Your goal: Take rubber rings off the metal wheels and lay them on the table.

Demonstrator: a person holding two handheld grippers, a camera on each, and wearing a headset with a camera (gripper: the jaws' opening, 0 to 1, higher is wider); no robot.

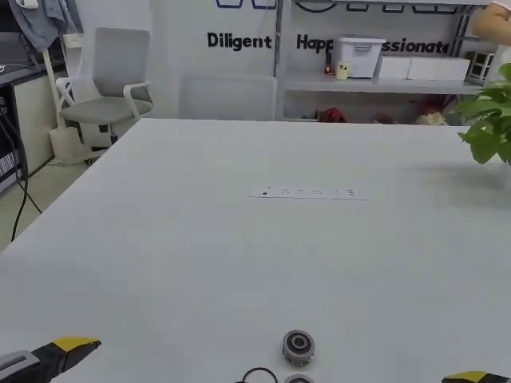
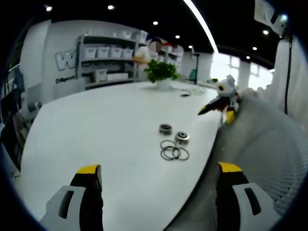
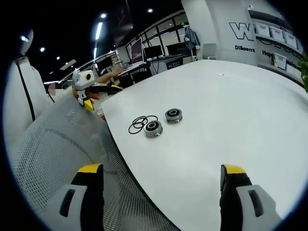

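Two metal wheels lie near the table's front edge: one wheel (image 1: 298, 345) (image 2: 165, 128) (image 3: 173, 115) farther in, the other wheel (image 1: 299, 380) (image 2: 182, 136) (image 3: 153, 128) closer to the edge. Beside them a few loose black rubber rings (image 1: 259, 375) (image 2: 174, 151) (image 3: 140, 123) lie overlapping on the tabletop. My left gripper (image 2: 159, 168) is open and holds nothing, well to the left of the wheels; its yellow tip (image 1: 76, 345) shows at the lower left of the head view. My right gripper (image 3: 161, 169) is also open with nothing in it, off to the right; its yellow tip (image 1: 473, 376) peeks in at the bottom right.
The white table (image 1: 255, 239) stretches far ahead, with a flush socket strip (image 1: 307, 192) at its middle. A potted plant (image 1: 489, 120) stands at the right edge. An office chair (image 1: 112, 88) and shelves with boxes (image 1: 363, 60) are beyond the table.
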